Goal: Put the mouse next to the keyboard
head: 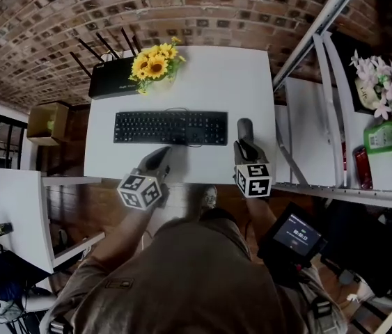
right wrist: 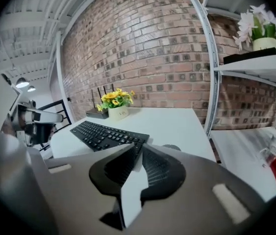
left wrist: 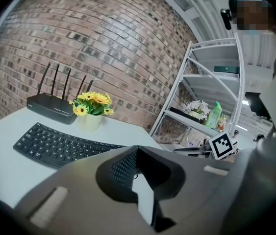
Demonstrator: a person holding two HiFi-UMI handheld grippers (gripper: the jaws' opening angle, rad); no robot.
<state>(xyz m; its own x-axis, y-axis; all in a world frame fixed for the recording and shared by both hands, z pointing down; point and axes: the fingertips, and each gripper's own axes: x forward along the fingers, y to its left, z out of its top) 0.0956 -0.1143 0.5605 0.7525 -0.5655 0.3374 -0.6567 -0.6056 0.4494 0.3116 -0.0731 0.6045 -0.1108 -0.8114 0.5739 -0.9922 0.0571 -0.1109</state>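
Note:
The black keyboard [head: 170,127] lies across the middle of the white table [head: 209,82]. The dark mouse [head: 245,126] rests on the table just right of the keyboard's right end. In the right gripper view only its top edge [right wrist: 172,147] shows past the jaws. My right gripper [head: 244,149] sits just behind the mouse, toward me; its jaws [right wrist: 138,151] are shut with nothing between them. My left gripper [head: 161,157] hovers near the keyboard's front edge, jaws [left wrist: 136,151] shut and empty. Both gripper views also show the keyboard [left wrist: 54,143] [right wrist: 106,136].
A black router [head: 112,77] and a pot of sunflowers [head: 155,61] stand at the back left of the table. A metal shelf rack [head: 335,117] with a green bottle [head: 387,136] and pale flowers [head: 380,82] borders the table's right side. A brick wall lies behind.

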